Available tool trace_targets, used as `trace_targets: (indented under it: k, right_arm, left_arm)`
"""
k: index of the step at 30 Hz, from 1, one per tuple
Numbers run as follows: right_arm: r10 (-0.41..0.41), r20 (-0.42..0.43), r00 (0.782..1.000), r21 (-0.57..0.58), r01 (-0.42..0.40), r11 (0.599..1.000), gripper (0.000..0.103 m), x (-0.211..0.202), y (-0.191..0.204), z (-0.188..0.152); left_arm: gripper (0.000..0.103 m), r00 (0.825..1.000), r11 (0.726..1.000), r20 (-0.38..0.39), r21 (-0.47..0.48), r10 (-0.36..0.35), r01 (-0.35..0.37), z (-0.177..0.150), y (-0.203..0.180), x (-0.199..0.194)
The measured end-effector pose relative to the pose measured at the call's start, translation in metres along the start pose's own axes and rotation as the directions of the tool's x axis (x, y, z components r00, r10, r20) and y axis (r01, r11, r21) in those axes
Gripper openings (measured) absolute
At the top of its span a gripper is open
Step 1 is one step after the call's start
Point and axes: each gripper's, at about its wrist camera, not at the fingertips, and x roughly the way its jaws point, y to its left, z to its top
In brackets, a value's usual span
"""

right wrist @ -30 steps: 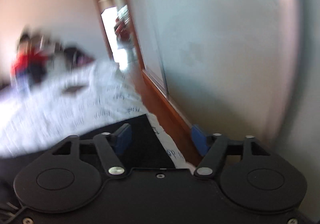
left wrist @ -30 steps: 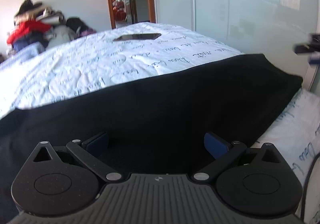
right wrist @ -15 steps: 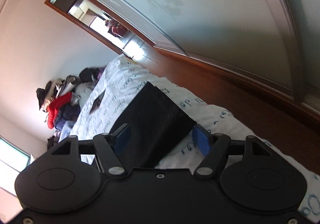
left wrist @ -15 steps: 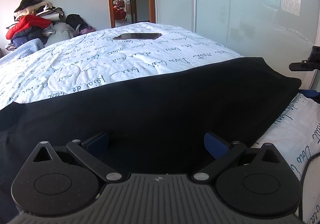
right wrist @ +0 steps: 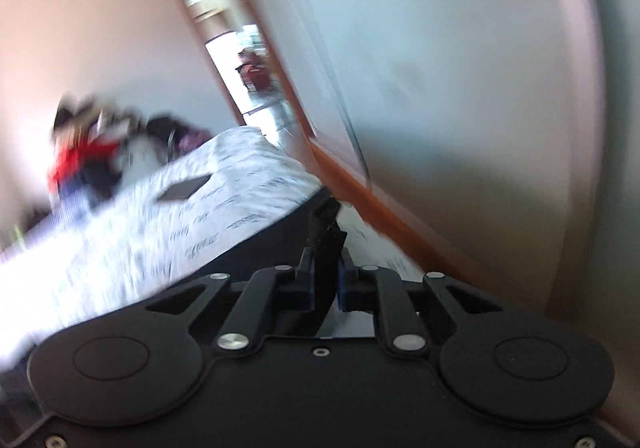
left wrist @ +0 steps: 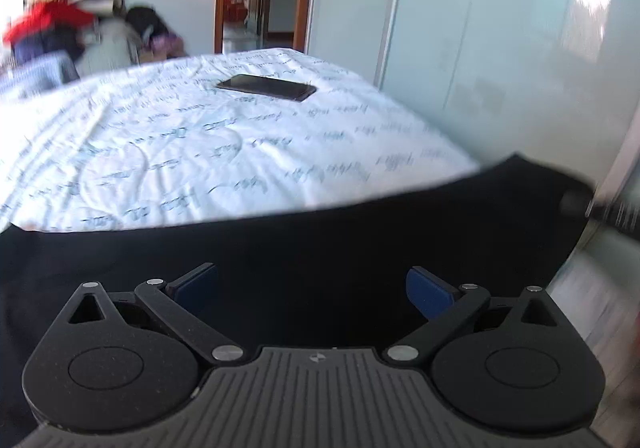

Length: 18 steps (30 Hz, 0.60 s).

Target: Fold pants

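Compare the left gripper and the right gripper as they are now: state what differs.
The left gripper has its jaws spread wide with nothing between its blue pads, while the right gripper is shut on an edge of the black pants. The left gripper sits level over the pants on the bed; the right gripper's view is tilted and more motion-blurred. Both are the same black build with blue pads.

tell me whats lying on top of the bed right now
The black pants are spread across the near end of the bed, with a dark phone farther back. The pants cover the sheet below them, so anything beneath cannot be seen.
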Motion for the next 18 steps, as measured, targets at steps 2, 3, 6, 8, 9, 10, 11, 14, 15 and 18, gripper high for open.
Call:
trace_targets:
  k: [2,3,6,8,9,10,11,14,15,18]
  right_arm:
    - [-0.004,0.014,1.0,-0.15,0.006,0.989,0.011,-0.004,0.026,-0.001]
    - [-0.003,0.017,1.0,-0.204,0.006,0.979,0.011,-0.005,0.035,-0.002]
    - [0.01,0.008,1.0,-0.293,-0.007,0.956,0.011,-0.005,0.053,-0.007]
    - [0.026,0.001,1.0,-0.319,-0.025,0.947,0.011,-0.005,0.061,-0.009]
    - [0.037,-0.004,0.999,-0.327,-0.037,0.944,0.011,-0.007,0.062,-0.01]
    - [0.049,-0.009,0.999,-0.334,-0.049,0.941,0.011,-0.007,0.063,-0.011]
    - [0.059,-0.011,0.998,-0.345,-0.06,0.937,0.011,-0.011,0.066,-0.012]
    - [0.097,-0.022,0.995,-0.378,-0.099,0.92,0.011,-0.018,0.079,-0.018]
    - [0.122,-0.027,0.992,-0.375,-0.123,0.919,0.011,-0.021,0.081,-0.018]
    - [0.175,-0.029,0.984,-0.382,-0.172,0.908,0.011,-0.029,0.093,-0.017]
  left_arm:
    - [0.101,0.995,0.99,-0.037,-0.107,-0.093,0.088,0.018,0.006,0.006]
    - [0.102,0.987,0.975,-0.055,-0.17,-0.152,0.141,0.025,0.01,0.011]
    - [0.102,0.941,0.901,-0.1,-0.335,-0.324,0.275,0.042,0.016,0.03]
    - [0.101,0.917,0.869,-0.105,-0.374,-0.386,0.323,0.048,0.01,0.041]
    - [0.101,0.914,0.863,-0.094,-0.377,-0.396,0.335,0.05,0.005,0.044]
    - [0.102,0.911,0.861,-0.084,-0.372,-0.404,0.348,0.052,0.0,0.046]
    - [0.102,0.906,0.858,-0.079,-0.366,-0.415,0.361,0.053,-0.007,0.049]
    - [0.102,0.887,0.838,-0.093,-0.385,-0.452,0.387,0.057,-0.022,0.06]
    - [0.101,0.886,0.837,-0.103,-0.392,-0.452,0.382,0.058,-0.025,0.065]
    - [0.091,0.892,0.825,-0.112,-0.444,-0.438,0.349,0.057,-0.023,0.075]
